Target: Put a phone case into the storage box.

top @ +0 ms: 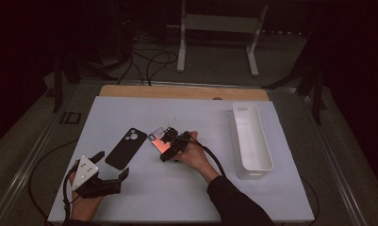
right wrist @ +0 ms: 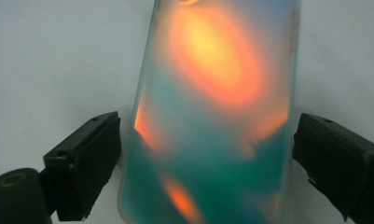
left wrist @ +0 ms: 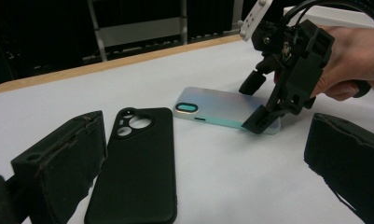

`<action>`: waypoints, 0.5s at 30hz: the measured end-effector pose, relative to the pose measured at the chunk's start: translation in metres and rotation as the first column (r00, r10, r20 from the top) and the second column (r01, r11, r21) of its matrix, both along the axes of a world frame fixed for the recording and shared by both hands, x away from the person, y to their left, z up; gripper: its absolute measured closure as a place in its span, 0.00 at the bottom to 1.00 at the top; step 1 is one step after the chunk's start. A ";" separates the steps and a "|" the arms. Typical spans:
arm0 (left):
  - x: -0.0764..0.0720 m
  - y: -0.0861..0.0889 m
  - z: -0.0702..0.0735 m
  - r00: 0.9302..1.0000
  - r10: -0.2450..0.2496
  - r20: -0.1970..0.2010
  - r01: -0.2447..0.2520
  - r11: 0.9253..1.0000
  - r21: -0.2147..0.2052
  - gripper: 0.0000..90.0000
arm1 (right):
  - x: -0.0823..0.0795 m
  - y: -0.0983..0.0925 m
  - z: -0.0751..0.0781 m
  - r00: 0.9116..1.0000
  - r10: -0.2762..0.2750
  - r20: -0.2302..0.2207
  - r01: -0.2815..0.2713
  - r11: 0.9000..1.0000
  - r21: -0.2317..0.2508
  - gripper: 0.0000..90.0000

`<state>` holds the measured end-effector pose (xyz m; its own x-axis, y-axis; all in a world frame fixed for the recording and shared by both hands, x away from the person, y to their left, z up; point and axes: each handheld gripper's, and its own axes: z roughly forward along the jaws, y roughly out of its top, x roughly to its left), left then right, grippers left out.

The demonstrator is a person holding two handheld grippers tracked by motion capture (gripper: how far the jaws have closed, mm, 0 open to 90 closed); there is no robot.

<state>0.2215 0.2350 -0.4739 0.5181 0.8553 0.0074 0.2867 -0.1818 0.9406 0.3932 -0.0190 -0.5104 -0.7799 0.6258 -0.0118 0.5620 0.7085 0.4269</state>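
A phone (top: 157, 139) with a shimmering teal and orange back lies camera-side up on the white table (top: 201, 188). My right gripper (top: 168, 146) is lowered over the phone's near end, open, one jaw at each long edge of the phone (right wrist: 212, 116) with only narrow gaps. From the left gripper view, the right gripper (left wrist: 257, 105) straddles the phone (left wrist: 217, 106). An empty black phone case (top: 125, 148) lies just left of the phone. My left gripper (top: 112, 165) stands open near the table's front left, holding nothing and pointing at the case (left wrist: 138, 163).
A long white bin (top: 250, 139) stands along the right side of the table. A wooden strip (top: 182, 91) runs along the far edge. Cables trail from both grippers toward the front. A white stand (top: 219, 28) is on the floor beyond.
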 end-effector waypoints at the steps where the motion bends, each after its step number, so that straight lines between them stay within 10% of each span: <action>1: 0.000 0.000 0.000 1.000 -0.001 0.000 0.001 1.000 0.000 0.00 | 0.000 -0.001 -0.001 1.000 0.014 0.006 -0.014 1.000 -0.010 0.09; 15: 0.000 -0.001 0.000 1.000 -0.003 -0.003 0.003 1.000 0.006 0.00 | -0.003 0.000 0.003 0.999 -0.003 -0.046 0.001 0.999 -0.045 0.18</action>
<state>0.2216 0.2338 -0.4741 0.5208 0.8536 0.0115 0.2886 -0.1887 0.9387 0.3906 -0.0195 -0.5074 -0.7792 0.6268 -0.0037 0.5817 0.7254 0.3680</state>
